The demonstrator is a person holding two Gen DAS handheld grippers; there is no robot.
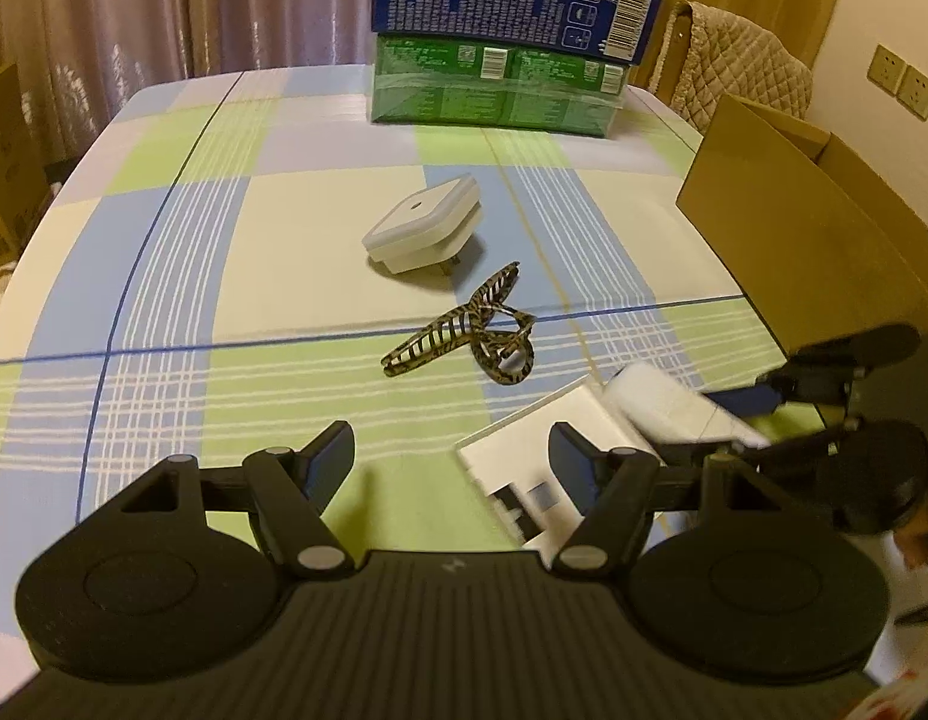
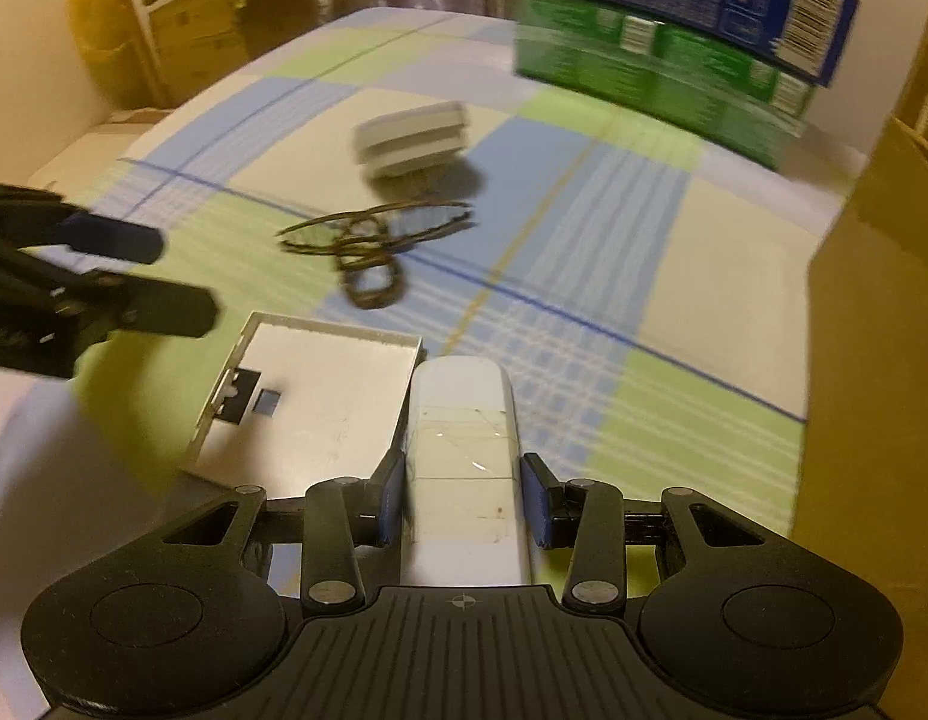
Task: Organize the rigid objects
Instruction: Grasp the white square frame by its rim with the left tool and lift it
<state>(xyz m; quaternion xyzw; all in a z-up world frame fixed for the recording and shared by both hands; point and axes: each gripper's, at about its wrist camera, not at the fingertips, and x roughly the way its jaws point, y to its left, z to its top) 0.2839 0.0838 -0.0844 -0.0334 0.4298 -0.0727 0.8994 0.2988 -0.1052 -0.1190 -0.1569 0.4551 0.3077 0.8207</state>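
2 grippers — right gripper (image 2: pixel 462 492) clamped on white bar (image 2: pixel 461 420), left gripper (image 1: pixel 452 468) parted, empty.

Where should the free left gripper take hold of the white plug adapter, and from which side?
Grip the white plug adapter across its flat side walls, coming down from above. It lies on the tablecloth with the square face up and prongs underneath, clear of the hair claw.

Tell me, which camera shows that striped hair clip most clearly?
The left wrist view: the hair clip lies sharp near mid-frame on the checked tablecloth, its striped pattern and teeth plain. In the right wrist view it is smeared by motion blur into thin brown loops.
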